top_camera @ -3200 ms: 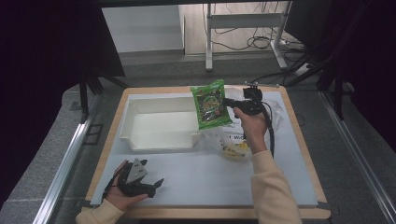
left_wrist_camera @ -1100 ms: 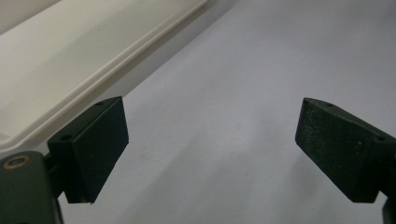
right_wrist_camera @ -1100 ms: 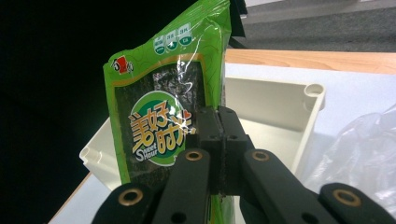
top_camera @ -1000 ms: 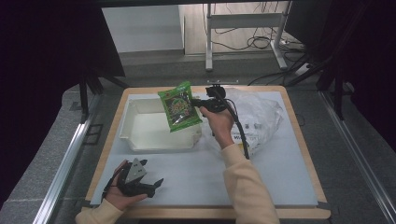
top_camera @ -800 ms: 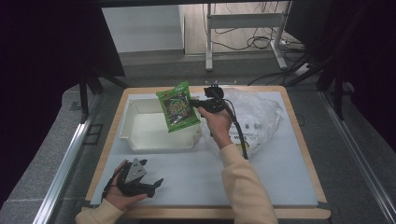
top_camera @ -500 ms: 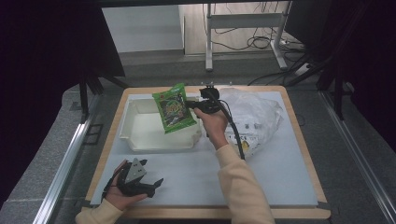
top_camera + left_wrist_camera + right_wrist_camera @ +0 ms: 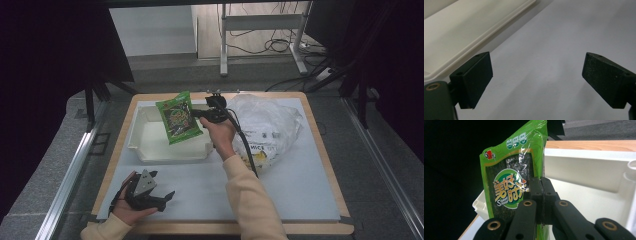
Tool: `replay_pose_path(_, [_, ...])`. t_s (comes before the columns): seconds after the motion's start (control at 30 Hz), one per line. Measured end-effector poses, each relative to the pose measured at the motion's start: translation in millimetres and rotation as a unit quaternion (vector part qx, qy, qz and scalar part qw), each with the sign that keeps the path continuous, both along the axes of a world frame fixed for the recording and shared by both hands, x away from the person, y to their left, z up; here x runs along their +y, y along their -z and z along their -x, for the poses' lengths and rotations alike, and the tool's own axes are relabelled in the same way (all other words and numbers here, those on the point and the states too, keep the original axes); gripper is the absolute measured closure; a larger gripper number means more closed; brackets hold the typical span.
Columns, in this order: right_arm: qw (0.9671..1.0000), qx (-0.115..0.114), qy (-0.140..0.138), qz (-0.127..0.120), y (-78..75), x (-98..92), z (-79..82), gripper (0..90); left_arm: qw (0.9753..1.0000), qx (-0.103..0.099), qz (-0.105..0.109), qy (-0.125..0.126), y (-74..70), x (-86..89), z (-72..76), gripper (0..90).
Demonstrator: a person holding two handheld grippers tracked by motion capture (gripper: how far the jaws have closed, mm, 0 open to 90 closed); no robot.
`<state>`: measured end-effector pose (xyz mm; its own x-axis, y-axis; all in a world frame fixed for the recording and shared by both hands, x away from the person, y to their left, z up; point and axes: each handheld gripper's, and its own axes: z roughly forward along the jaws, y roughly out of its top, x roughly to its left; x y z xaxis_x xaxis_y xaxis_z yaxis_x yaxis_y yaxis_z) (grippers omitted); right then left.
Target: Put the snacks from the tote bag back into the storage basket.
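My right gripper is shut on a green snack packet, which hangs in the air over the white tray. In the right gripper view the jaws pinch the packet at its right edge, with the tray's white wall behind it. My left gripper rests open near the table's front left corner, held in a hand. Its two black pads stand wide apart over bare white table, and nothing lies between them.
A crumpled clear plastic bag with goods inside lies right of the tray. The white mat covers the wooden-edged table. The right gripper's cable trails along the forearm. The tray's rim runs just beyond the left gripper.
My right gripper has carried the green packet leftward from beside the plastic bag to above the tray. The left gripper has not moved.
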<state>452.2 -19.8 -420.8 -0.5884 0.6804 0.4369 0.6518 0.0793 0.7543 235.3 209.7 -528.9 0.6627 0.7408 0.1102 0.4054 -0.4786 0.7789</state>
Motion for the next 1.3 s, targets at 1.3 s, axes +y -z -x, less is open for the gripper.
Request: replay_pose_path(1.3, [0.9994,0.027,0.012,0.020,40.6,55.2,-7.8,89.6,1.0000,0.001,0.010,0.000,-0.8,1.5,0.0,9.6])
